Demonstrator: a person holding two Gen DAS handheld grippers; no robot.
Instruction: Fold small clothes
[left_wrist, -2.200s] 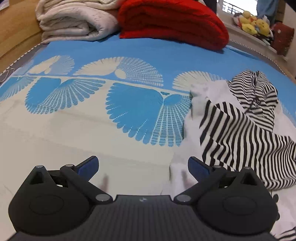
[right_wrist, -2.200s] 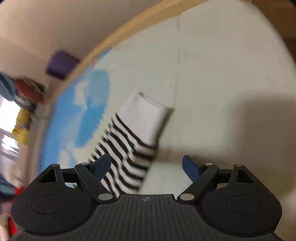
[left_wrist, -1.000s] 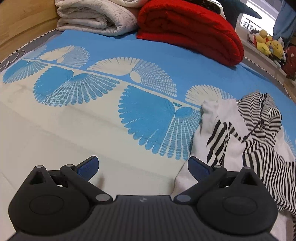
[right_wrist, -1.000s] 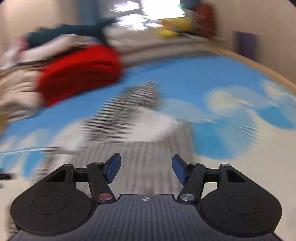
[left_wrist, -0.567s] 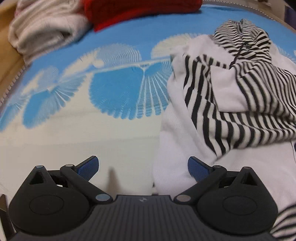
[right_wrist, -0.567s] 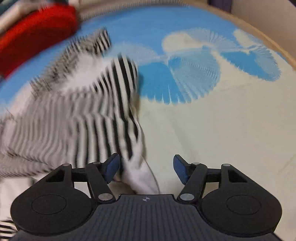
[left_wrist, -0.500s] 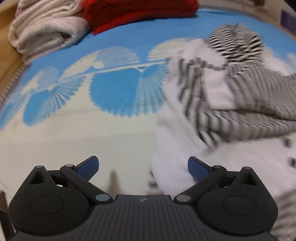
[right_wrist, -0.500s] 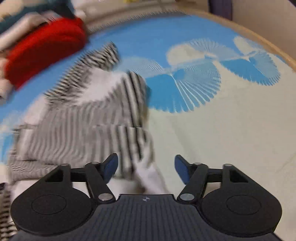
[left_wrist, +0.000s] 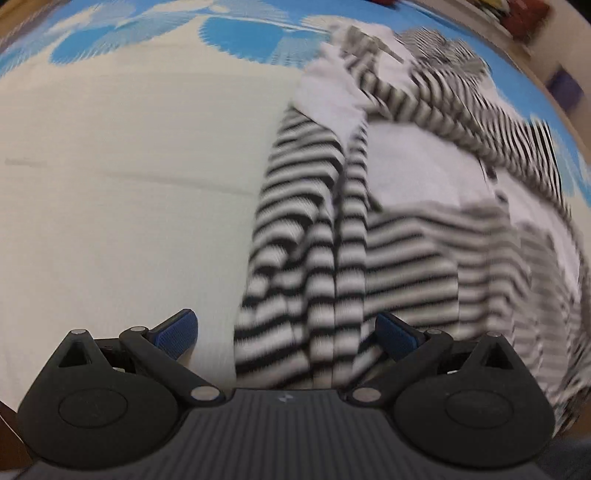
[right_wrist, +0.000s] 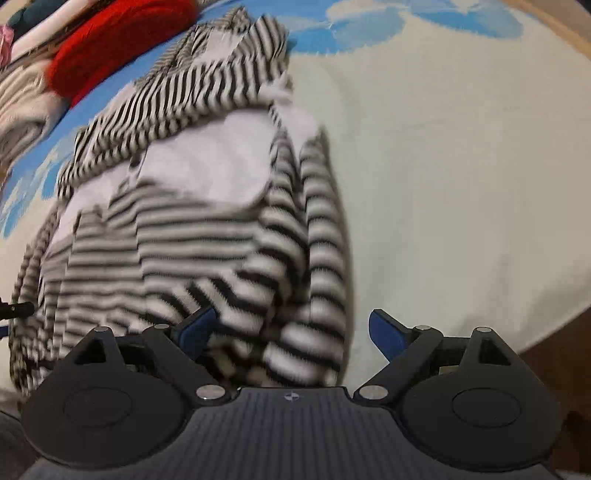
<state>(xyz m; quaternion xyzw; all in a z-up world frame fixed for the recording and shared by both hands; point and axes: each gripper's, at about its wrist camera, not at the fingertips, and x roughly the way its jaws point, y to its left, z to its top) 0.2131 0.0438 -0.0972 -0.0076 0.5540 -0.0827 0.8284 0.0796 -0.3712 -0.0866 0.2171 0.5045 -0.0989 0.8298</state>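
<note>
Bedspread (left_wrist: 110, 192): cream and blue fabric is filling both views, its blue print smearing with blur.
Striped garment (left_wrist: 314, 240): black-and-white top is lying crumpled on it, edges running out of frame.
Left gripper (left_wrist: 286, 334): hovering wide open over the hem, gripping nothing.
Right gripper (right_wrist: 291, 330): gaping wide above the garment's opposite lower edge; contact is unclear.

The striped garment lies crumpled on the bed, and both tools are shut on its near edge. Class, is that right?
Not quite. The striped garment does lie crumpled on the bed, but both wrist views show the left tool and right tool open at its near edge, gripping nothing.
</note>
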